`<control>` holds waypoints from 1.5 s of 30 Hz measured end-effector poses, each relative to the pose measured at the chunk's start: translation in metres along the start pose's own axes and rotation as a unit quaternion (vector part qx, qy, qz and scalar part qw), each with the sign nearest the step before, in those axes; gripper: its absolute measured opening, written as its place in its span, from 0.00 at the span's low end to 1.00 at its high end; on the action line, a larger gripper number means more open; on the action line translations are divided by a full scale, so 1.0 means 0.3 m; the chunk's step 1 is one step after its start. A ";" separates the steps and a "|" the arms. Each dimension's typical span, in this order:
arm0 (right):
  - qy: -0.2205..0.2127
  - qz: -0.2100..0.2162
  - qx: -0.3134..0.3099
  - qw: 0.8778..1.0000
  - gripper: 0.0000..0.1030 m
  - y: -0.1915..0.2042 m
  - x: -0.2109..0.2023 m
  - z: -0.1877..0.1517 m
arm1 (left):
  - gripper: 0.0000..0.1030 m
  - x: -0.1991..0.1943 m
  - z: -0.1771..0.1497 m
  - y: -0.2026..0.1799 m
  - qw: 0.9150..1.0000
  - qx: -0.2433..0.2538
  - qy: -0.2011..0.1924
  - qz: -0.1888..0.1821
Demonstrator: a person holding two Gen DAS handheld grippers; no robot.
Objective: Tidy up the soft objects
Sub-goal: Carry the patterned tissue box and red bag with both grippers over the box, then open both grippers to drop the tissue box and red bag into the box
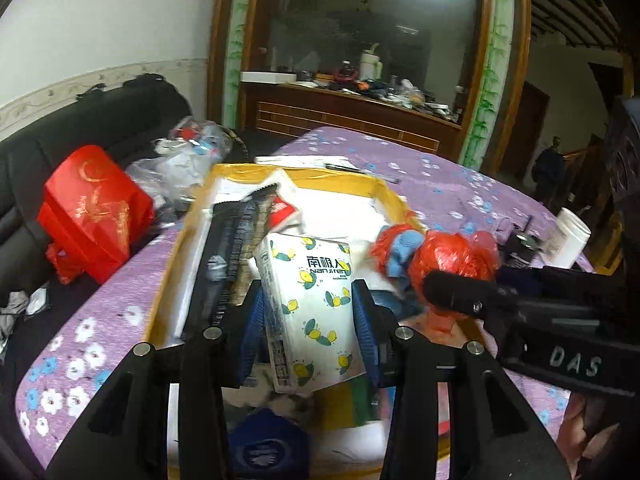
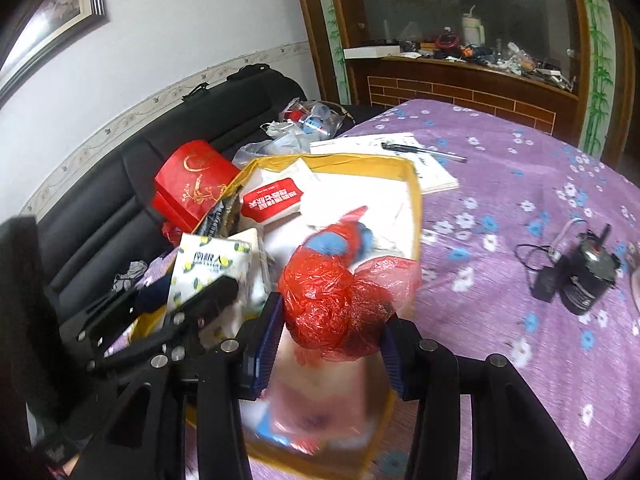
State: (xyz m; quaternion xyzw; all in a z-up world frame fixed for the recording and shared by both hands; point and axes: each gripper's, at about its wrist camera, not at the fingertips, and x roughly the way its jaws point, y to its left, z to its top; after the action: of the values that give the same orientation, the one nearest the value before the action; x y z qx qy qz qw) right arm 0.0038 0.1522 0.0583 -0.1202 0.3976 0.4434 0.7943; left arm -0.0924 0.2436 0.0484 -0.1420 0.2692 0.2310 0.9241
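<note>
My left gripper (image 1: 310, 296) is shut on a white tissue pack (image 1: 310, 304) printed with lemons and holds it upright above the yellow box (image 1: 390, 194). The pack also shows in the right wrist view (image 2: 212, 268). My right gripper (image 2: 334, 320) is shut on a crumpled red plastic bag (image 2: 340, 300) over the box's near end; the bag also shows in the left wrist view (image 1: 456, 256). Inside the box lie a red-and-white tissue packet (image 2: 272, 200), a blue and red soft bundle (image 2: 340, 240) and white paper.
The box (image 2: 416, 196) sits on a table with a purple flowered cloth (image 2: 520, 208). Papers with a pen (image 2: 420, 152) lie behind it. A black device with cable (image 2: 580, 276) lies right. A red gift bag (image 2: 192, 184) and plastic bags sit on the black sofa (image 2: 120, 184) left.
</note>
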 end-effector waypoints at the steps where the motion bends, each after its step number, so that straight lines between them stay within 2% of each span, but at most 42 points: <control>1: 0.000 -0.001 0.001 1.000 0.45 0.005 0.006 0.006 | 0.40 0.003 0.000 0.008 1.000 -0.002 0.000 -0.002; 13: 0.023 -0.009 0.017 1.000 0.45 0.023 0.139 0.083 | 0.40 0.021 -0.010 0.010 1.000 0.004 0.001 -0.010; 24: 0.045 -0.012 0.031 0.998 0.45 0.003 0.236 0.092 | 0.41 0.046 -0.004 -0.011 1.000 0.006 0.010 -0.015; 34: 0.058 -0.005 0.041 0.997 0.46 -0.003 0.264 0.101 | 0.42 0.059 -0.002 -0.023 1.000 0.011 0.014 -0.012; 45: 0.061 -0.009 0.039 0.997 0.52 0.001 0.264 0.097 | 0.44 0.054 -0.004 -0.024 1.000 0.013 0.013 -0.010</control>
State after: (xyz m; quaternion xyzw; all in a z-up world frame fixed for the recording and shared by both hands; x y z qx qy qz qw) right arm 0.0420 0.2165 0.0190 -0.1193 0.4612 0.4121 0.7767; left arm -0.0770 0.2426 0.0393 -0.1355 0.2824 0.2168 0.9246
